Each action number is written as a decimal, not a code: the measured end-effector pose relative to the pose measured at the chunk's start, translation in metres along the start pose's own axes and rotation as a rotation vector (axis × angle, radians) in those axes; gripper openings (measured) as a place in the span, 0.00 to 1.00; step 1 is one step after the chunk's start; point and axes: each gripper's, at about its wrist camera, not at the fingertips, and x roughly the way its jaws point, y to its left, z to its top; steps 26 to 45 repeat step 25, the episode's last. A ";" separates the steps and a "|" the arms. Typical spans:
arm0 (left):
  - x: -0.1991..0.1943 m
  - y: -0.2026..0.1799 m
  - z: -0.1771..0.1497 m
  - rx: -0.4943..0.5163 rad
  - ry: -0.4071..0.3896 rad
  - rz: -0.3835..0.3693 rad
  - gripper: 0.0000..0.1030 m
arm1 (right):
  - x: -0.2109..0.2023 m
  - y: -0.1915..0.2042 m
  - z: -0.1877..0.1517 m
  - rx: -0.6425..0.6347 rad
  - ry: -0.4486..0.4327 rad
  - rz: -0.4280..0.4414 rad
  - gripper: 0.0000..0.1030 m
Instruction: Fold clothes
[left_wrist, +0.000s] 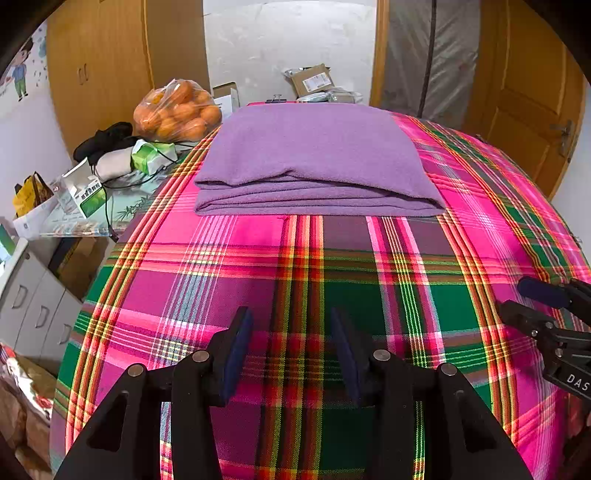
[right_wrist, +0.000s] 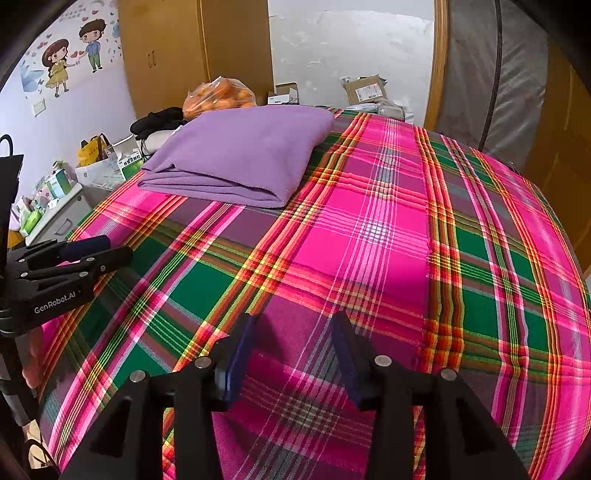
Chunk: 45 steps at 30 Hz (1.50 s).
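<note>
A purple cloth (left_wrist: 314, 158) lies folded into a flat rectangle at the far side of the plaid-covered table (left_wrist: 258, 280); it also shows in the right wrist view (right_wrist: 240, 158) at the upper left. My left gripper (left_wrist: 291, 321) is open and empty, held above the plaid well short of the cloth. My right gripper (right_wrist: 293, 325) is open and empty over the plaid, to the right of the cloth and nearer. The right gripper also shows at the right edge of the left wrist view (left_wrist: 532, 299), and the left gripper at the left edge of the right wrist view (right_wrist: 107, 247).
A bag of oranges (left_wrist: 177, 112), black and white items (left_wrist: 107, 147), boxes (left_wrist: 83, 192) and cables crowd a side surface left of the table. Cardboard parcels (left_wrist: 310, 79) lie behind the table. White drawers (left_wrist: 33, 306) stand at the left, a wooden door (left_wrist: 524, 99) at the right.
</note>
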 end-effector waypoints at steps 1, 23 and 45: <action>0.000 0.000 0.000 0.001 0.000 0.001 0.44 | 0.000 0.000 0.000 -0.001 0.000 0.002 0.45; -0.001 0.004 0.002 -0.010 -0.002 -0.008 0.44 | 0.001 -0.001 0.000 -0.005 0.001 0.010 0.48; -0.001 0.005 0.001 -0.011 -0.003 -0.010 0.44 | 0.001 -0.001 0.000 -0.006 0.002 0.010 0.48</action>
